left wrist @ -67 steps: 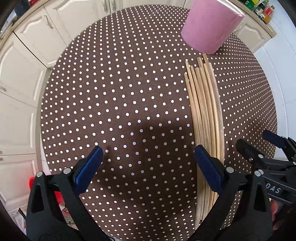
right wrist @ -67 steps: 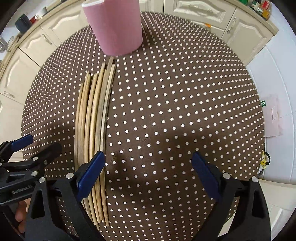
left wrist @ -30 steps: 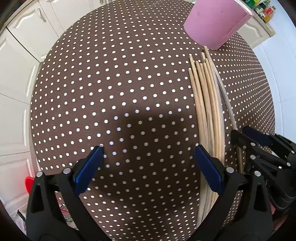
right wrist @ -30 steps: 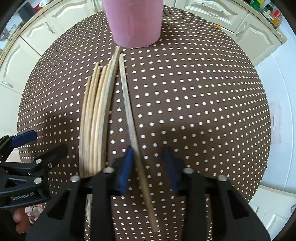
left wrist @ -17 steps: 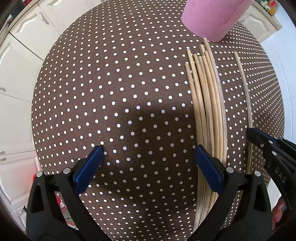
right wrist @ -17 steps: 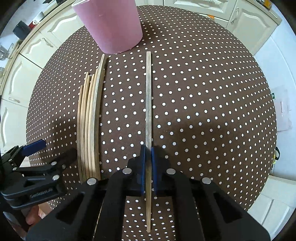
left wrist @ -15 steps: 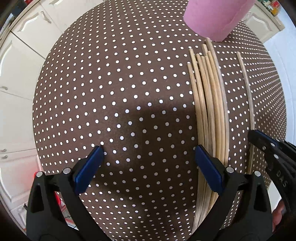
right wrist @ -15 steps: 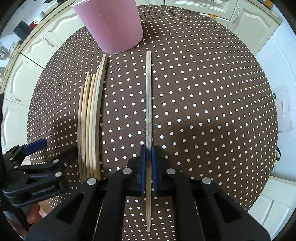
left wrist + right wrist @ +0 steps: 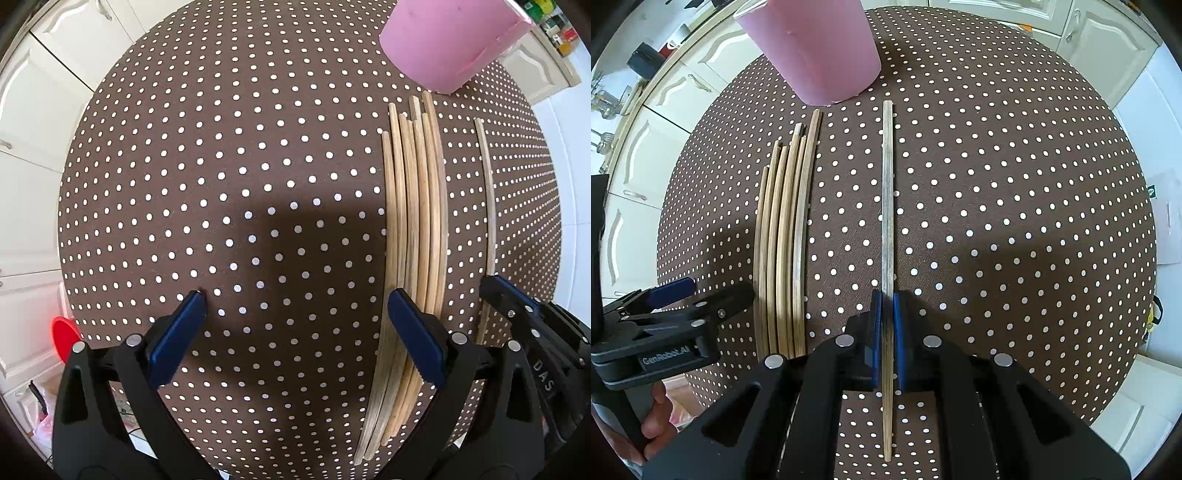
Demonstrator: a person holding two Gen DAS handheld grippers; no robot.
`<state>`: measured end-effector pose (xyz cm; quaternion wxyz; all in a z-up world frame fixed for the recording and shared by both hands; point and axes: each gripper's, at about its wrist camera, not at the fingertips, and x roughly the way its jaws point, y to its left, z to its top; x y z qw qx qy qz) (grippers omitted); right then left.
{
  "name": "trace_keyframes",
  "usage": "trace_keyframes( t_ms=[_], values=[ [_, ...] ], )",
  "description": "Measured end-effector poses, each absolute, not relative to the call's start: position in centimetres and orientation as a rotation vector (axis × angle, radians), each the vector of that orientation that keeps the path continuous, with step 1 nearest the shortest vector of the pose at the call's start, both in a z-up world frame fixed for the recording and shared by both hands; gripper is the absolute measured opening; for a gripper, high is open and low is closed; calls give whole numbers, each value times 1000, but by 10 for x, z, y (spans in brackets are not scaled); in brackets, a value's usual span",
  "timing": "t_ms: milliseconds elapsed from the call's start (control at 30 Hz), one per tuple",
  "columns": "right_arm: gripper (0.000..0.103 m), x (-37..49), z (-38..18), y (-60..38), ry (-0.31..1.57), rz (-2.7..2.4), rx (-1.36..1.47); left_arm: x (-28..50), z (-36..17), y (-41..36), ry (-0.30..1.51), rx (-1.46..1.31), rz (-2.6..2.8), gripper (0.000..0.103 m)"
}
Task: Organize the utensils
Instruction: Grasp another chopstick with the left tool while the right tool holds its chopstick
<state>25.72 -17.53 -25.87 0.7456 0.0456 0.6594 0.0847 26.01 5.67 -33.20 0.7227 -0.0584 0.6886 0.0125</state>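
Several wooden chopsticks lie side by side in a bundle on the round table, their far ends near a pink cup. My right gripper is shut on a single chopstick, which lies apart to the right of the bundle and points toward the cup. My left gripper is open over the bare cloth, its right finger above the bundle's near part, with nothing between the fingers. It also shows at the left edge of the right wrist view.
The table wears a brown cloth with white dots. White cabinets surround it. A red object sits on the floor at the lower left. A person's hand holds the left gripper's handle.
My right gripper shut on one chopstick from the bundle's right side and drew it away to the right. The left gripper shifted a little and stayed open.
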Motion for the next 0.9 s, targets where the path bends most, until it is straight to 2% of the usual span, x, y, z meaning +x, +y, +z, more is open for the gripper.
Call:
trace_keyframes(
  t_ms=[500, 633, 733, 833, 867, 900],
  values=[
    [5, 255, -253, -172, 1449, 201, 121, 287, -335, 5, 1542, -35, 100, 98],
    [5, 255, -254, -173, 1449, 199, 138, 290, -330, 9, 1537, -75, 81, 94],
    [5, 255, -254, -174, 1447, 198, 150, 288, -327, 10, 1516, -59, 70, 84],
    [5, 254, -254, -175, 1445, 195, 171, 291, -314, 10, 1494, -47, 79, 67],
    [5, 254, -254, -175, 1444, 194, 175, 291, -310, 9, 1482, -45, 76, 50],
    [5, 253, -253, -175, 1442, 194, 178, 289, -306, 9, 1473, -44, 70, 28]
  ],
)
